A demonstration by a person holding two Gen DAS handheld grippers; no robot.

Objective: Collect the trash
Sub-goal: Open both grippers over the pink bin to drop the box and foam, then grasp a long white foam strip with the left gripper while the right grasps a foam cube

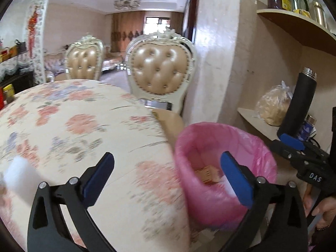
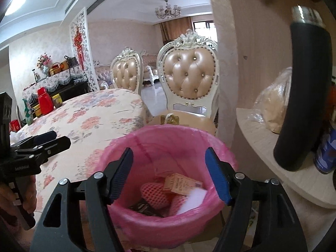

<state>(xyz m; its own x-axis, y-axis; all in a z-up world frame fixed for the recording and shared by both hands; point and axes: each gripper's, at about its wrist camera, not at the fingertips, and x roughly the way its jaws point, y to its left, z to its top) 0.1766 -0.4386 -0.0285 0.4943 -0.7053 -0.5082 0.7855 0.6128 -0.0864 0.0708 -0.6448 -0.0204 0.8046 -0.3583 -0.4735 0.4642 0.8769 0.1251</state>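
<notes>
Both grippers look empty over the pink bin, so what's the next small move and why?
Probably swing the left gripper back left to the white piece on the floral table. Both grippers are open and empty, the right gripper over the pink-lined bin, which already holds trash.

A cream tablecloth printed with pink and lilac-grey flowers covers the table (image 2: 94, 113), and beside it the round bin wears a translucent pink plastic liner (image 2: 168, 138). Inside lie coral-pink foam fruit nets (image 2: 154, 193), a tan cardboard carton (image 2: 178, 183) and a white foam piece (image 2: 195, 199). The gripper fingers (image 2: 218, 178) are black with blue pads; the tufted chair backs (image 2: 189, 75) are glossy beige in white carved frames.
</notes>
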